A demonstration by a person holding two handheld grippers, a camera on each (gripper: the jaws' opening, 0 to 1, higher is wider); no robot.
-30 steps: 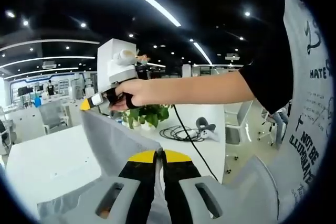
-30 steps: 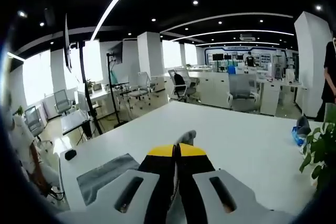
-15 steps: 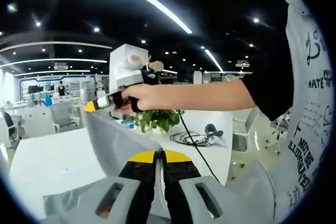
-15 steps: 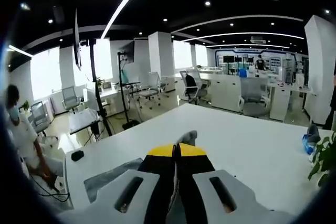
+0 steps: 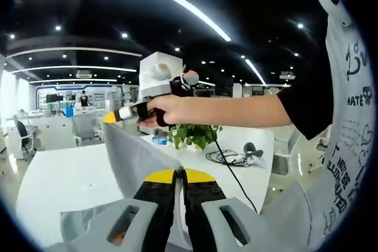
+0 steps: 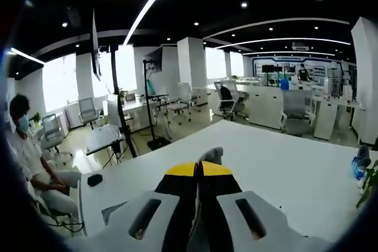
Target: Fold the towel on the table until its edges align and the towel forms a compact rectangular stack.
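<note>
You've got the towel (image 5: 133, 160) lifted off the table (image 5: 59, 184), a grey sheet stretched between your two grippers with its lower part drooping down toward the tabletop. In the left gripper view the left gripper (image 5: 178, 173) has its yellow-tipped jaws pressed together on the towel's edge, cloth pinched right in the slit between them. Up and to the left of that, the right gripper (image 5: 112, 116) shows in your hand (image 5: 168, 109), its yellow tip nipping the towel's top corner, so the cloth runs as a taut slanted edge from one gripper to the other. In the right gripper view the right gripper (image 6: 198, 169) is likewise clamped shut on the towel, a little grey tuft (image 6: 211, 155) poking out past the tips, and more grey cloth hangs below the jaws. Beyond the towel on the table there's a potted plant (image 5: 195, 134), a coil of black cable (image 5: 227, 157) beside it, and a small blue thing (image 6: 358, 166) near the far edge. Off the table's left side in the right gripper view a masked person (image 6: 29, 163) is sitting, with a black stand (image 6: 118, 110) nearby.
</note>
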